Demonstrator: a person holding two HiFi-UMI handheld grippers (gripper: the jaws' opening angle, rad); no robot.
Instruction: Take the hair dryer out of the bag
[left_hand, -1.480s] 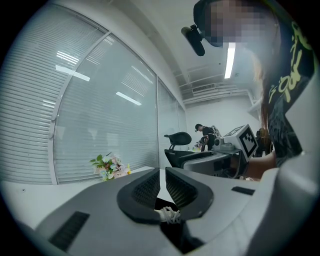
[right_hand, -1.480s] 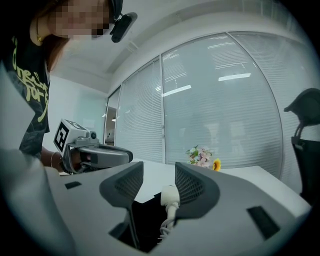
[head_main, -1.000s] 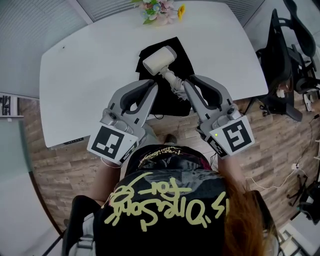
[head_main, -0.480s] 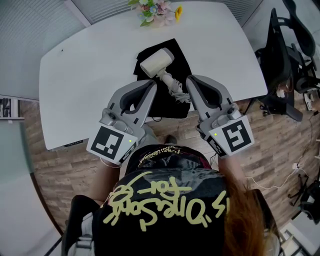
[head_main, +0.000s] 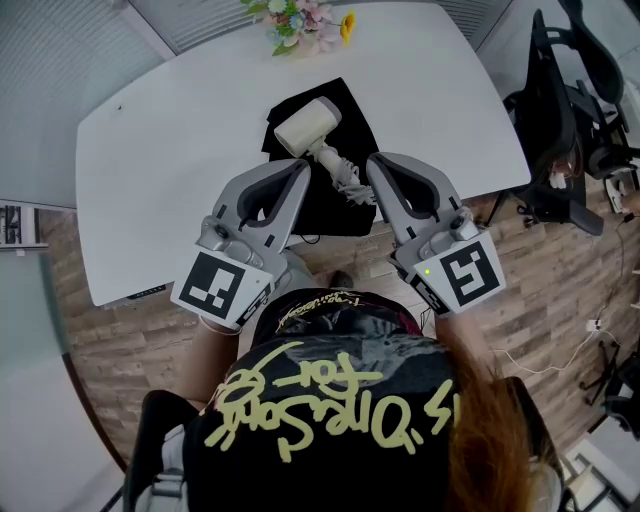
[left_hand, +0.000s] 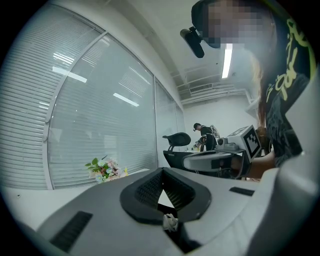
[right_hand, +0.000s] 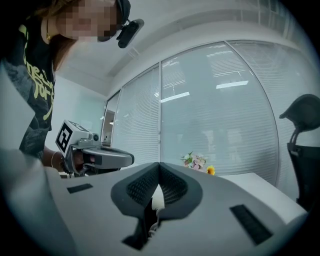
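Both left gripper and right gripper press jaws together near hair dryer; shirt lettering unreadable.

A white table with rounded corners stands on a wood-plank floor. At its far edge sits a small bunch of flowers, pink and white with one yellow bloom. Behind the table runs a glass wall hung with slatted blinds, and strip lights are mirrored in the panes. Black office chairs crowd the floor to the right. A long ceiling light glows overhead, and farther back a person stands beside another black chair
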